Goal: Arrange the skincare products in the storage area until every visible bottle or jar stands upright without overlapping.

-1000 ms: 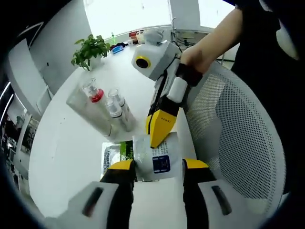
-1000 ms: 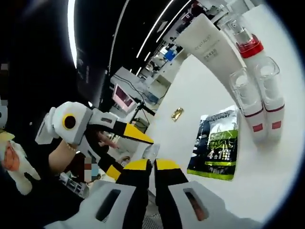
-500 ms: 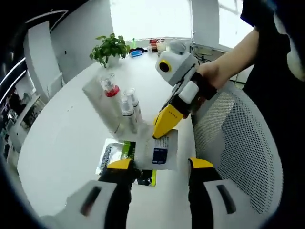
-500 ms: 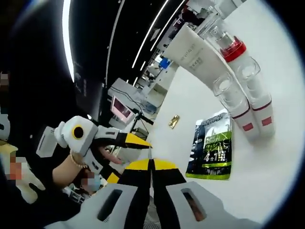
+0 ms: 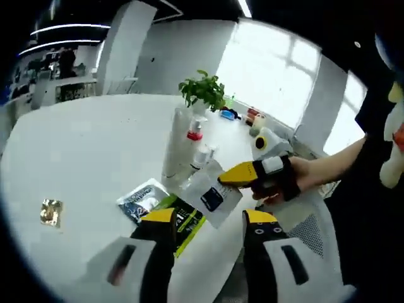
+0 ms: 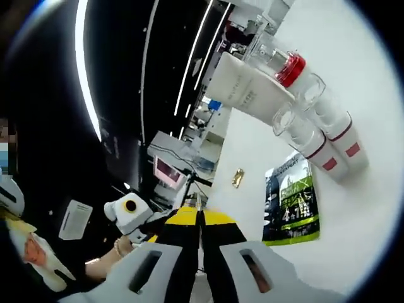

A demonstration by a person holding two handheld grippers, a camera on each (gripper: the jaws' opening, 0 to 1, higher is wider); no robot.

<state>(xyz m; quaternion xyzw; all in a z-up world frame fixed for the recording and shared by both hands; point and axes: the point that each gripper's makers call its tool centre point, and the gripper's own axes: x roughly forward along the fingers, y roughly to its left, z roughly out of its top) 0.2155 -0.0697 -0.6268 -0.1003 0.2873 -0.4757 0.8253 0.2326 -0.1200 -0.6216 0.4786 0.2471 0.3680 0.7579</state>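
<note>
Now I've lifted the white sachet (image 5: 211,197) clear in my right gripper (image 6: 198,212), jaws clenched on it; my left gripper (image 5: 205,221) hangs released beneath. Bottles (image 5: 189,144), probably lying, wait beyond.

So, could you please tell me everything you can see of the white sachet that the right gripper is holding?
The white sachet is a flat, flexible-looking packet with a dark blue label panel and small print. The right gripper pinches it at one edge with its yellow jaws shut, holding it tilted in the air above the table edge and the green and black sachet, in front of the left gripper, whose jaws stand open.
</note>
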